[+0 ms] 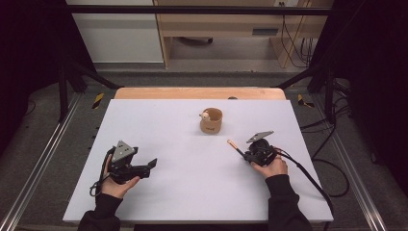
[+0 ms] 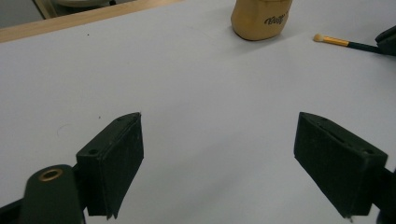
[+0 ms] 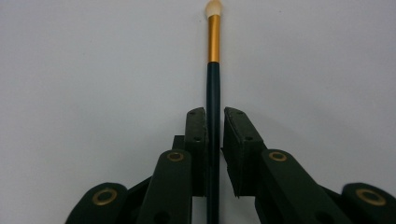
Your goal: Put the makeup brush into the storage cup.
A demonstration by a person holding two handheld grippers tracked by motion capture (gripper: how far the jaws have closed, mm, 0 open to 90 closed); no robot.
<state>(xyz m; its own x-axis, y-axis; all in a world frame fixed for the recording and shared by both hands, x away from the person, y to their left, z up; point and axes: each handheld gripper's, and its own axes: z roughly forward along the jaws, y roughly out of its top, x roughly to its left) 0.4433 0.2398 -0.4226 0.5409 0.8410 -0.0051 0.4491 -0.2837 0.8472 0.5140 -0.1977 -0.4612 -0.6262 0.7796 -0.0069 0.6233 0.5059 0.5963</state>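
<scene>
Your right gripper (image 3: pixel 214 128) has its jaws clamped on the brush (image 3: pixel 213 42), low over the worktop (image 1: pixel 183 183); left gripper (image 2: pixel 219 154) idles, jaws apart. Next, carry it tip-up into the cup (image 1: pixel 211 120).

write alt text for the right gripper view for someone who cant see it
The right claw is closed on the dark handle of a small brush, which points straight away from the camera with its gold ferrule and pale tip at the far end. Beneath it lies the plain white table.
</scene>
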